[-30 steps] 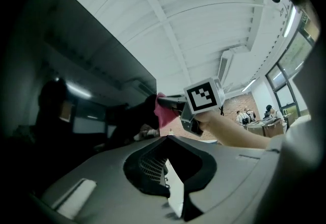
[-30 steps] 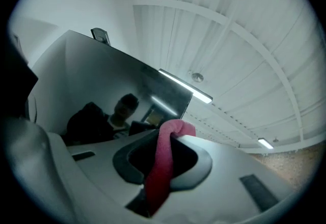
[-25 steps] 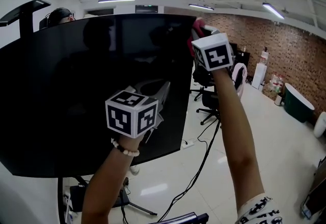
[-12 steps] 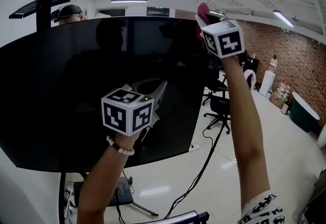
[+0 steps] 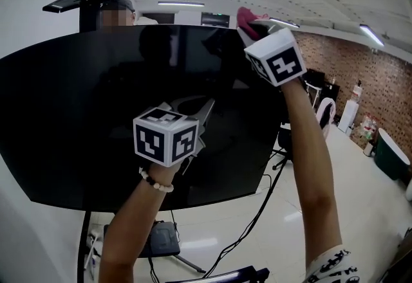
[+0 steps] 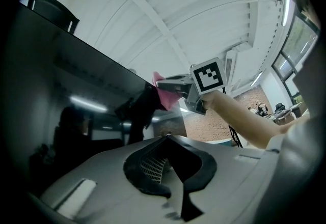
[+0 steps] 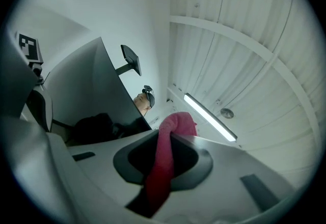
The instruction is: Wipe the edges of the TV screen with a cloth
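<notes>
Right gripper: being held high on a raised arm, up at the top edge of the TV screen and toward its right end; its jaws are clenching on the cloth.
Cloth: pink-red; in the right gripper view it is running up between the two jaws and bunching over their tips, so it is sitting inside the clamp and spilling out in front of it. In the head view that bunched end is lying right at the screen's top edge, poking just above it.
Left gripper: hovering lower down, in front of the middle of the dark screen; its own view is showing the jaws pressing together with nothing between them. Whether it is touching the glass cannot be told.
TV screen: large and black, standing upright on a stand, filling most of the head view and reflecting both grippers.
Seen from the left gripper: the right gripper and the cloth are showing up and ahead, at the screen's upper border.
Person: standing behind the screen, a capped head showing over the top edge at the left.
Brick wall: running along the right side of the room, well behind the screen.
</notes>
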### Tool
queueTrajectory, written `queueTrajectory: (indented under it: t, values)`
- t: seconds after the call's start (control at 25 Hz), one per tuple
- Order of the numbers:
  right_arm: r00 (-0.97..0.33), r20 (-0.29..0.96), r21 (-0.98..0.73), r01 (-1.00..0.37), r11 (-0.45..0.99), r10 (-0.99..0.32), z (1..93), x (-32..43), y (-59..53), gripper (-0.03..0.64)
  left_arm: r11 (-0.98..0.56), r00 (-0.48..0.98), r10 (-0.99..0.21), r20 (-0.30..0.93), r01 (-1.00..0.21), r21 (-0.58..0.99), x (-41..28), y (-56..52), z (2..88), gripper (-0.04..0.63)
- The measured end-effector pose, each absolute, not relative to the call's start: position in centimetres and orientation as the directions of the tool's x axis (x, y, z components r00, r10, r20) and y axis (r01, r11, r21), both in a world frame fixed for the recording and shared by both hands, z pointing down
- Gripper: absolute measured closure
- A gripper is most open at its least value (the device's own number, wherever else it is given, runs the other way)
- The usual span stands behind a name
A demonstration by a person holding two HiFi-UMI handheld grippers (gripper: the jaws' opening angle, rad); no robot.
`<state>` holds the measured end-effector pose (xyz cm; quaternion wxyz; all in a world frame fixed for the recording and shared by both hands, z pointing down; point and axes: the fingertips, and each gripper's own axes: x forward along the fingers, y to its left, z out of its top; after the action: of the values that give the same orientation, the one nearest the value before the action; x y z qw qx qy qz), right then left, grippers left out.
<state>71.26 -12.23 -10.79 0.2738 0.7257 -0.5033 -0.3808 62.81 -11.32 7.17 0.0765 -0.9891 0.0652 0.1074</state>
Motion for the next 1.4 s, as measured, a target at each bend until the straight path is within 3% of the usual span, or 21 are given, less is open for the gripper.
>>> queueTrajectory:
  t: [0.64, 0.88, 1.4]
  values:
    - [0.06, -0.115, 0.841, -0.525, -0.129, -0.992, -7.6, 49.6, -21.8, 0.558, -0.94, 0.935, -0.251, -0.251, -0.298, -0.169, 44.5, -18.9, 4.8, 0.601]
    - [0.07, -0.07, 0.873, -0.479, -0.095, -0.995, -6.9, 42.5, -25.4, 0.558, -0.92, 0.924, -0.291, -0.248, -0.342, -0.193, 37.2, -21.3, 4.8, 0.601]
    - [-0.042, -0.013, 0.916, -0.4, 0.005, -0.999, -6.4, 29.4, -30.4, 0.558, -0.841, 0.854, -0.454, -0.255, -0.505, -0.193, 27.3, -25.5, 5.1, 0.601]
